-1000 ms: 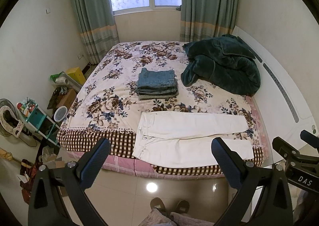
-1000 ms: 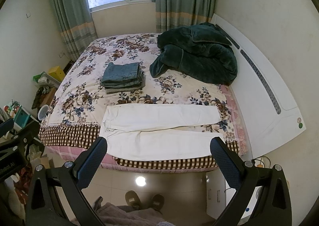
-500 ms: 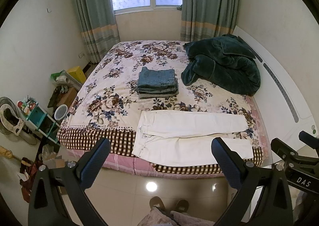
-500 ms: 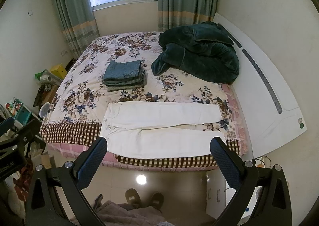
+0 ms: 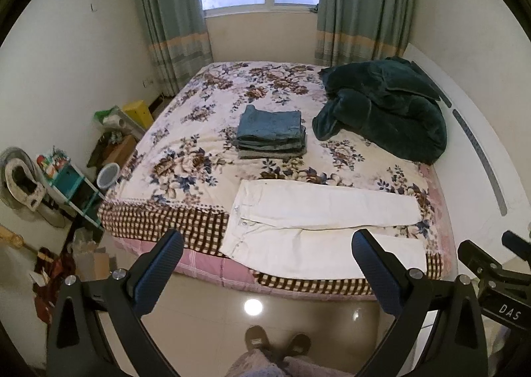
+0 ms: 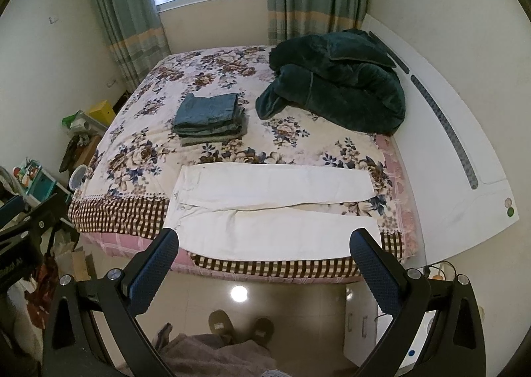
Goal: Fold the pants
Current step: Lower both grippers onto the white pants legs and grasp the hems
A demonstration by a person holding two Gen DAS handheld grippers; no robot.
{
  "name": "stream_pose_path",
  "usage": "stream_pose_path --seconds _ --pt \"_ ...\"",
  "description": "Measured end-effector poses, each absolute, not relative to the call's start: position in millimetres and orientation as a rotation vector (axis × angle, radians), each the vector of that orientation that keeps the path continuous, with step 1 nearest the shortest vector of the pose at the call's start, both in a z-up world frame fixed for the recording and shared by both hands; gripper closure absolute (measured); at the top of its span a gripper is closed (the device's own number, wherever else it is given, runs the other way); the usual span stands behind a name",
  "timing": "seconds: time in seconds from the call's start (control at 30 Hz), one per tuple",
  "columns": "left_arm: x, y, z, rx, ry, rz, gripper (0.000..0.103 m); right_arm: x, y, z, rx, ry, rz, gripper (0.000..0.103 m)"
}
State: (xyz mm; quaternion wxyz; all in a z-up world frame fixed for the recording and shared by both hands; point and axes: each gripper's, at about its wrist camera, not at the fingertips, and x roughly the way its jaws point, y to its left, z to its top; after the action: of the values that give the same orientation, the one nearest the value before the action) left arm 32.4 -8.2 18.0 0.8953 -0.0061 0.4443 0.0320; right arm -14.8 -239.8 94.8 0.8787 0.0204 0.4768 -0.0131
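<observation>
White pants (image 5: 318, 227) (image 6: 268, 207) lie spread flat along the near edge of the bed (image 5: 205, 134) (image 6: 139, 151), waistband to the left, both legs running right. High above the floor, well short of the bed, my left gripper (image 5: 267, 244) is held open with nothing between its blue pads. My right gripper (image 6: 264, 242) hangs the same way, open and empty, over the floor in front of the pants. Each gripper's frame shows at the other view's edge.
A stack of folded jeans (image 5: 272, 131) (image 6: 210, 118) sits mid-bed. A dark green blanket (image 5: 381, 111) (image 6: 335, 84) is heaped at the right by the white headboard (image 6: 448, 144). Clutter and a teal shelf (image 5: 71, 181) crowd the floor left. A person's slippers (image 5: 275, 343) stand below.
Both views have drifted slightly, with the bed and pants sitting a little higher in frame. The pants lie as before and both grippers stay open.
</observation>
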Motion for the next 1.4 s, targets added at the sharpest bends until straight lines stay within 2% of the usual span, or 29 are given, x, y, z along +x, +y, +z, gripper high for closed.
stream_pose_path --seconds 0.37,0.77,1.03,1.4 --pt "114 -26 -48 0.034 0.946 0.124 0.0 98 -302 11 0.095 1.022 -0.168 0.0" --pt "297 -35 -158 0.062 1.092 0.066 0.0 305 -362 -124 0.199 1.174 -0.38 0.0" --pt "421 -42 -289 0.034 1.281 0.128 0.0 425 -419 -278 0.363 1.319 -0.536 0.0" --pt "533 -9 -530 -0.241 1.686 0.39 0.0 539 -524 -526 0.58 1.476 -0.762 0.0"
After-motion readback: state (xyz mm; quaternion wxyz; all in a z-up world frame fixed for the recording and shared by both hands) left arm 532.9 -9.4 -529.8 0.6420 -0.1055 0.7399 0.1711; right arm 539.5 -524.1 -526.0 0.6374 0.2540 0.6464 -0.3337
